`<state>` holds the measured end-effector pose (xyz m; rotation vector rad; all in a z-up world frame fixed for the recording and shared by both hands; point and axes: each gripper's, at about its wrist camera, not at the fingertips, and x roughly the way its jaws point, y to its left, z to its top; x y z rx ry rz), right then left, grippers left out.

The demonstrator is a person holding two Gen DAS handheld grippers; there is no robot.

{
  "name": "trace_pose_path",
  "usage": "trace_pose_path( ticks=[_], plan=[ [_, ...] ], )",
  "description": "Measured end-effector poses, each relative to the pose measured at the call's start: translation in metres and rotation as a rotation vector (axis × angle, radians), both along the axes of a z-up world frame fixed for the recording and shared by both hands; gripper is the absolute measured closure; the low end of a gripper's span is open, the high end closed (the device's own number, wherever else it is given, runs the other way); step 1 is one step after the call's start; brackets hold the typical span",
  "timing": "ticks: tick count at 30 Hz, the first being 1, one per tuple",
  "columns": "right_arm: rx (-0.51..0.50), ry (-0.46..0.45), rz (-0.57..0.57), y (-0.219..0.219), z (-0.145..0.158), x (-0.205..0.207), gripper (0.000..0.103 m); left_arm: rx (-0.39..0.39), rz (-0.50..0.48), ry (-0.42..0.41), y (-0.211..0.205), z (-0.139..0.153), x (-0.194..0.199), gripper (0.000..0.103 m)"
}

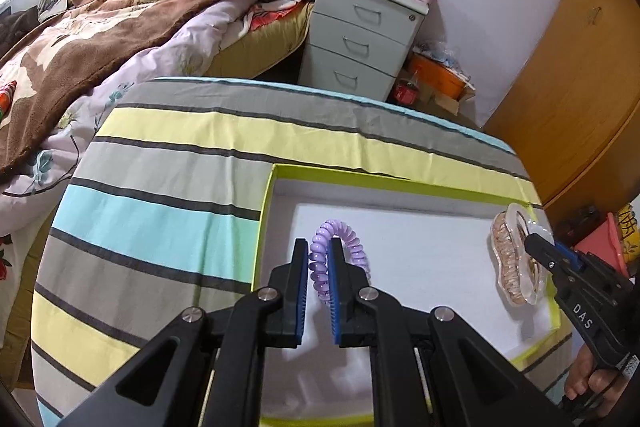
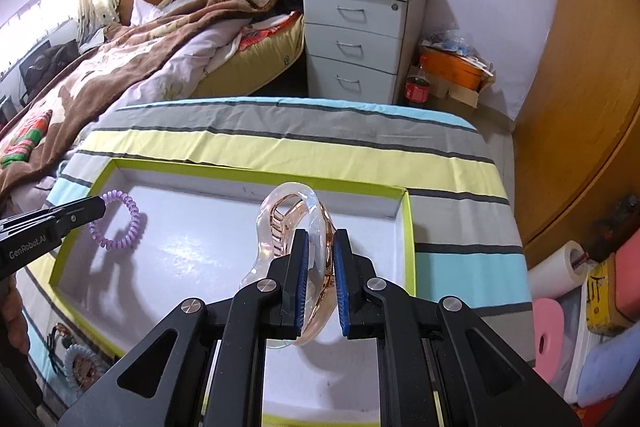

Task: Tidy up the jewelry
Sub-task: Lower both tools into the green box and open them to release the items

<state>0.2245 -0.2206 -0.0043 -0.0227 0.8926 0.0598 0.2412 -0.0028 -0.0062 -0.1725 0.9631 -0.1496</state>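
A shallow box (image 1: 362,183) with a lime-green rim and white floor lies on the striped table; its rim (image 2: 256,174) also shows in the right wrist view. My left gripper (image 1: 318,245) is shut on a purple spiral hair tie (image 1: 347,241), which hangs over the box's left part. The same hair tie (image 2: 125,223) shows at the left of the right wrist view, held by the left gripper (image 2: 98,205). My right gripper (image 2: 320,239) is shut on a clear pink hair claw clip (image 2: 286,215), over the box's right part. The clip (image 1: 516,255) and right gripper (image 1: 534,241) appear at the right of the left wrist view.
A striped cloth (image 1: 180,163) covers the table. More hair accessories (image 2: 78,363) lie on it outside the box, near its left front corner. Behind stand a bed (image 1: 100,39), a grey drawer unit (image 1: 360,35) and a wooden wardrobe (image 1: 572,87). A person's hand (image 1: 592,379) holds the right gripper.
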Motion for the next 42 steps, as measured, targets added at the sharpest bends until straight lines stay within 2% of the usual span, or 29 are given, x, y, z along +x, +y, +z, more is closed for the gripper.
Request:
trace_pose_path(
  ticks=[9, 24, 33, 38, 42],
  plan=[
    [0.001, 0.011, -0.006, -0.003, -0.005, 0.009, 0.09, 0.031, 0.0, 0.035, -0.003, -0.014, 0.01, 0.093],
    [0.015, -0.001, -0.035, -0.009, -0.004, 0.009, 0.089, 0.039, 0.014, 0.042, -0.002, -0.014, 0.011, 0.092],
    [0.024, -0.022, -0.036, -0.007, 0.003, 0.002, 0.085, 0.038, 0.009, 0.029, -0.003, -0.01, 0.006, 0.079],
    [0.038, -0.043, -0.048, -0.009, 0.01, -0.008, 0.07, 0.04, 0.009, 0.015, -0.005, -0.003, -0.003, 0.068],
    [0.052, -0.066, -0.053, -0.009, 0.019, -0.02, 0.07, 0.037, 0.015, -0.004, -0.004, 0.006, -0.013, 0.064]
  ],
)
